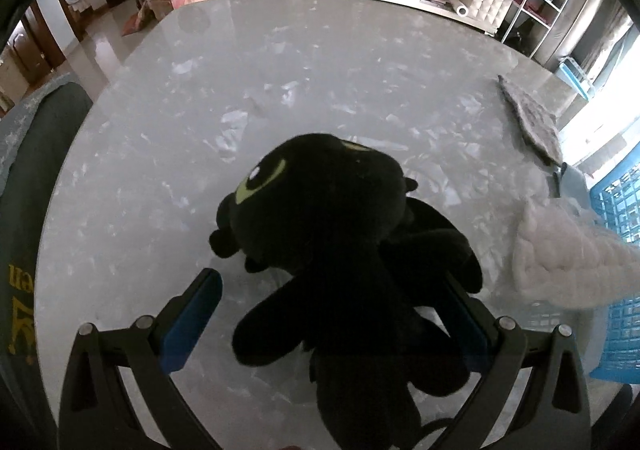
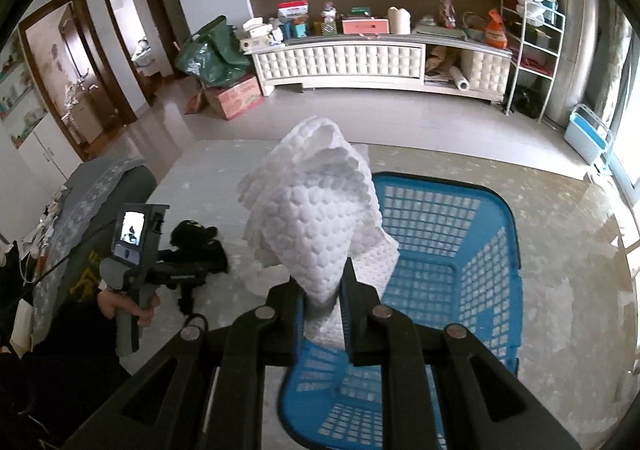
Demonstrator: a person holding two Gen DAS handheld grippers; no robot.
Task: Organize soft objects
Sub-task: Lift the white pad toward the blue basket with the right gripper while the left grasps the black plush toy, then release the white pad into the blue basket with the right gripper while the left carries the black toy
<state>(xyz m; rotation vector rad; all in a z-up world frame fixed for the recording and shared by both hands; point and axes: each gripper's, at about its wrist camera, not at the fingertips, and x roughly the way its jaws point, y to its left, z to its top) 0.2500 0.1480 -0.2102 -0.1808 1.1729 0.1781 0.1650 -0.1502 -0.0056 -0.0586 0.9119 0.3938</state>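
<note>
Soft objects are the whole job, and two are in play at once. White quilted cloth [image 2: 320, 217] is pinched in the right gripper [image 2: 322, 302], whose jaws are clenched on a gathered neck of fabric near its lower end, so the rest bunches up and flops over above the near-left rim of the blue basket [image 2: 496, 250]. It looks light and limp — it will drape and swing rather than keep a shape, so a hold on a bunched fold, as here, seems sounder than on a single edge, and loose corners could catch on the basket's lattice walls. Black plush toy [image 1: 332, 250] lies on the bench [image 1: 280, 69] near its front edge, just left of the basket, its head with yellow-green eyes toward the far edge and its body between the fingers of the left gripper [image 1: 336, 314]. That gripper is spread wide, the left blue pad [image 1: 192, 322] clearly apart from the toy; the right one is hidden behind the plush, so contact there I cannot tell. Stuffed and squashy, the toy should compress under the pads — the thick torso looks the best place to grip, not a thin wing or limb. A grey rag [image 1: 528, 117] lies at the bench's right edge, beyond the basket.
</note>
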